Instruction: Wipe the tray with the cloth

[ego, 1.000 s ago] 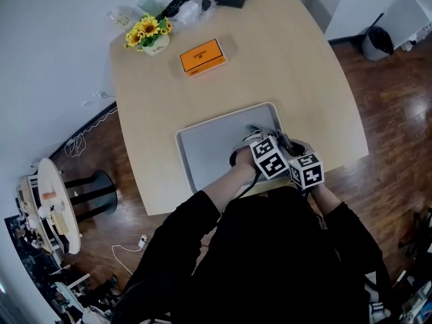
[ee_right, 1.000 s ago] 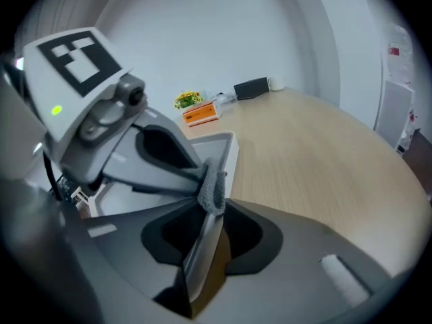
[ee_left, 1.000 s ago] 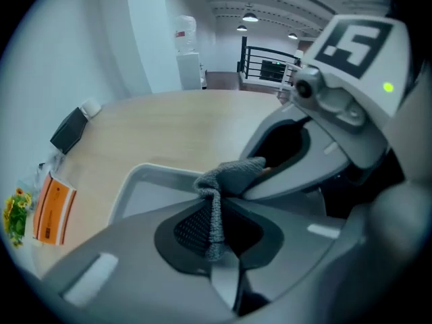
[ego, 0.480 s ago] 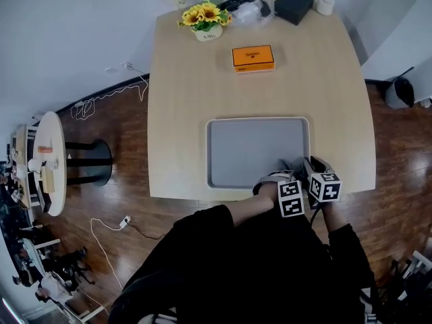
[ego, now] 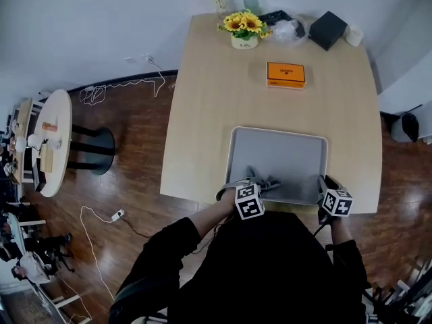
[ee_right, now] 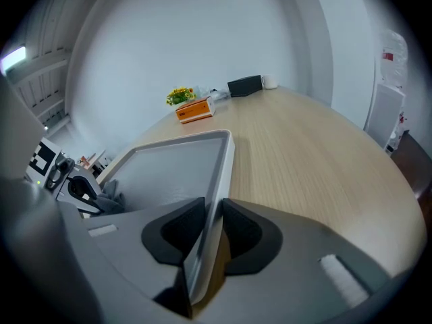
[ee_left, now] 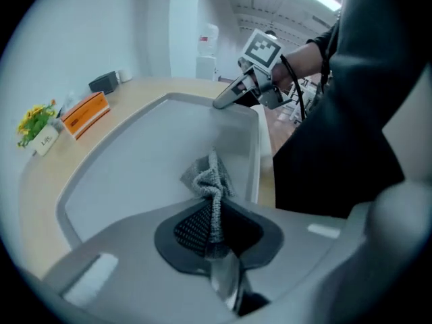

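A grey tray [ego: 290, 155] lies on the wooden table near its front edge. My left gripper [ego: 254, 183] is shut on a grey knitted cloth [ego: 262, 179], which rests on the tray's near-left part. In the left gripper view the cloth [ee_left: 208, 179] bunches out from between the dark pads [ee_left: 192, 227] onto the tray [ee_left: 128, 174]. My right gripper [ego: 327, 186] is shut on the tray's near-right rim. In the right gripper view the rim [ee_right: 214, 201] runs between its pads [ee_right: 177, 233], and the left gripper [ee_right: 79, 189] shows at the tray's far side.
An orange box [ego: 285, 74] lies beyond the tray. At the table's far edge stand a pot of yellow flowers [ego: 244, 27], a black box [ego: 327, 30] and a plastic bag [ego: 289, 28]. A round side table [ego: 55, 140] stands on the floor to the left.
My left gripper has slid the cloth leftward along the tray's near side, away from the right gripper. The right gripper stays on the tray's rim. The head view has shifted.
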Demonstrator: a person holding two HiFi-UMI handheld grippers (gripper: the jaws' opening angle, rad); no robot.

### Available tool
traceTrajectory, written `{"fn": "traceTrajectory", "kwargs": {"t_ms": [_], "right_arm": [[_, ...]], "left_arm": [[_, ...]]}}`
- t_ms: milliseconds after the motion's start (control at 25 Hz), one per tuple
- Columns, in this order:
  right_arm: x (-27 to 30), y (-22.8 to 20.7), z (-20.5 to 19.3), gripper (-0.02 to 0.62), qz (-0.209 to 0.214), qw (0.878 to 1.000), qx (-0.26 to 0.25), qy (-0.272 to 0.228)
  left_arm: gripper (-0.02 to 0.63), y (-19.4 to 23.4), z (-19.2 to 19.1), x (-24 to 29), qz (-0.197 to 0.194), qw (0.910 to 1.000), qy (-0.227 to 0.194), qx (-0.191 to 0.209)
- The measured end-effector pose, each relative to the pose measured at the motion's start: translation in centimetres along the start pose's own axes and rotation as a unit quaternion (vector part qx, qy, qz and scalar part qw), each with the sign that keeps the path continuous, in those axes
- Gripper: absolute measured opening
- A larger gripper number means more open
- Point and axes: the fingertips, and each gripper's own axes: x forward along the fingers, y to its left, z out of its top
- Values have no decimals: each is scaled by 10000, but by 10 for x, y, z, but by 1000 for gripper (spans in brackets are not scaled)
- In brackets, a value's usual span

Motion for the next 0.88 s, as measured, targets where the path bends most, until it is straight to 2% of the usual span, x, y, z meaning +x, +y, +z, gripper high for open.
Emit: {"fn": "traceTrajectory", "kwargs": {"t_ms": [200,280,360,400,440,520,600,680,760,880], "right_arm": [[0,2,-1,84,-226,9994,-115,231],[-1,2,-1,84,-379,9984,-246,353],[-9,4,7,67,-579,9968,-484,277],[-17,8,17,45,-655,9960,-608,69],[-27,14,31,7,-676,9950,-698,-219],[-45,31,57,0,-582,9929,-754,-716],[-55,47,77,0,-460,9912,-716,-1012],[-61,62,96,0,-382,9890,-709,-1239],[-66,73,113,0,-332,9863,-732,-1438],[-73,86,130,0,-232,9830,-760,-1657]], "left_arm": [[6,9,-54,-21,330,9991,256,59],[6,17,-69,-31,416,9985,248,-256],[6,34,-63,-56,652,9943,-184,-825],[6,49,-55,-74,874,9873,-557,-1201],[6,66,-47,-95,1135,9752,-992,-1623],[6,103,-36,-138,1671,9382,-1795,-2443],[6,137,-42,-169,2174,9041,-2201,-2949],[6,163,-59,-189,2664,8837,-2216,-3145],[6,179,-85,-202,3039,8692,-2048,-3319],[6,187,-127,-208,3232,8522,-1773,-3713]]}}
